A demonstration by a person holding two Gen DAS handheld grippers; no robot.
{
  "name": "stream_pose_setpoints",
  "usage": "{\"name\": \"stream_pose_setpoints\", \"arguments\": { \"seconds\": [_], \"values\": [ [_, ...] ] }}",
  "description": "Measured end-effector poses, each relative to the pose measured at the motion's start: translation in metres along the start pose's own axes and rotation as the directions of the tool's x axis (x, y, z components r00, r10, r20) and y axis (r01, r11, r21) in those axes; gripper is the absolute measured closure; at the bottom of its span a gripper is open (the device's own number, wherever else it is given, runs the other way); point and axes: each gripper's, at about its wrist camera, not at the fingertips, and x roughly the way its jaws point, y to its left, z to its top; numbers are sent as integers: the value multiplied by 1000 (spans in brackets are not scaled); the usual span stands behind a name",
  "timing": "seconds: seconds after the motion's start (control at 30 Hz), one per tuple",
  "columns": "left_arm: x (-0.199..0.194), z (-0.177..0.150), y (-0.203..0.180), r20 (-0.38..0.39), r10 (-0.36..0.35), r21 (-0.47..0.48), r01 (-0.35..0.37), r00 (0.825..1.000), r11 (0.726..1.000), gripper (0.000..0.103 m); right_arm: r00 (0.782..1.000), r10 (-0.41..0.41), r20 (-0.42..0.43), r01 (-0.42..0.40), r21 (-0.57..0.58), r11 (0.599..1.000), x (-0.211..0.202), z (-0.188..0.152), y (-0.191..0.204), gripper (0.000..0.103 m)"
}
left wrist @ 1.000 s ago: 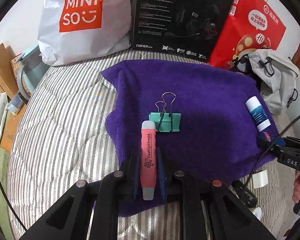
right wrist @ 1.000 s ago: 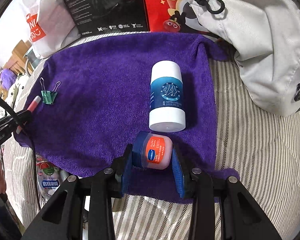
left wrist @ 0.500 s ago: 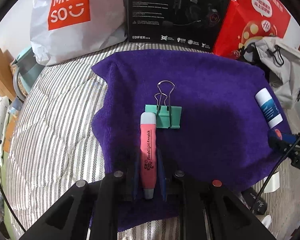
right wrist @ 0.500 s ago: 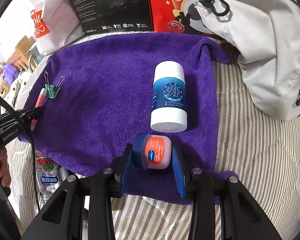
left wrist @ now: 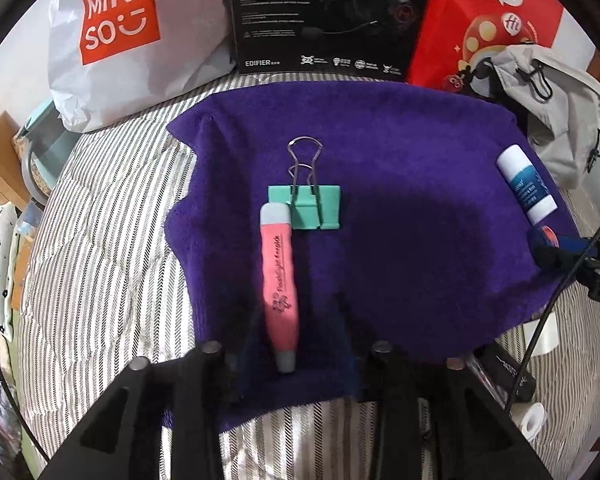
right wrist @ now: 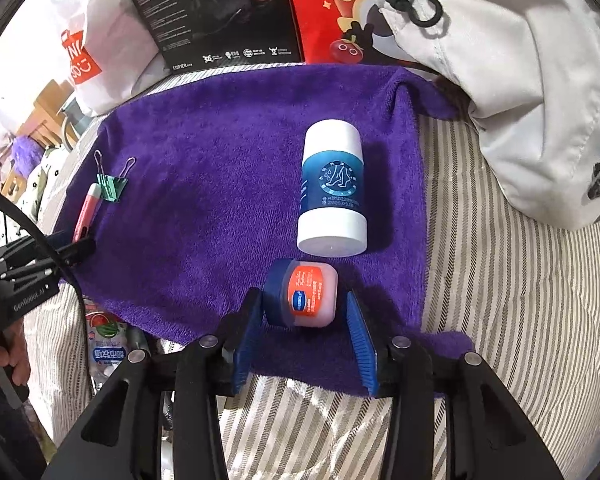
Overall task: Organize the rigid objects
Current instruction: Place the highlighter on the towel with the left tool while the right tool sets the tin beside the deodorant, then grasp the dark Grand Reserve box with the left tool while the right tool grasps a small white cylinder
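A pink pen lies on the purple towel, its tip against a green binder clip. My left gripper is open, its fingers spread on either side of the pen without touching it. A small blue-lidded jar rests on the towel between the fingers of my right gripper, which is open, with a gap on the jar's right side. A blue and white tube lies just beyond the jar. The pen, clip and left gripper show at far left.
A white shopping bag, a black box and a red bag line the back. A pale backpack crowds the right. Striped bedding surrounds the towel. A bottle lies off the near edge.
Both grippers have opened: the left let go of the pink pen and the right let go of the small jar. Both objects now lie on the towel.
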Motion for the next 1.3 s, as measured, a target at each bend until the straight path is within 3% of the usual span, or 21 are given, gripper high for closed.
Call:
{"name": "stream_pose_setpoints", "arguments": {
  "seconds": [0.17,0.3,0.53,0.7,1.03,1.17,1.3],
  "values": [
    [-12,-1,-1,-5,-6,-4,6,1000,1000,60,1000,4,-3,-4,2,1000,-10,-2,0,59],
    [-32,-5,1,27,-1,-11,2,1000,1000,43,1000,-19,16,19,-1,1000,-23,-7,1,49],
    [-67,-23,-6,75,-33,-24,35,997,999,42,996,-24,81,23,22,999,-58,-30,2,49],
    [-68,-50,-16,43,-101,-39,103,994,994,42,992,-18,123,15,27,1000,-82,-55,5,47],
    [-60,-98,-61,-20,-203,-21,203,979,979,42,992,5,124,-9,32,999,-96,-106,11,47],
    [-50,-105,-76,-42,-205,11,206,978,978,42,994,0,112,-4,31,1000,-93,-120,13,47],
    [-46,-113,-72,-36,-125,35,127,991,991,41,995,4,99,-8,41,999,-88,-133,14,47]
  ]
}}
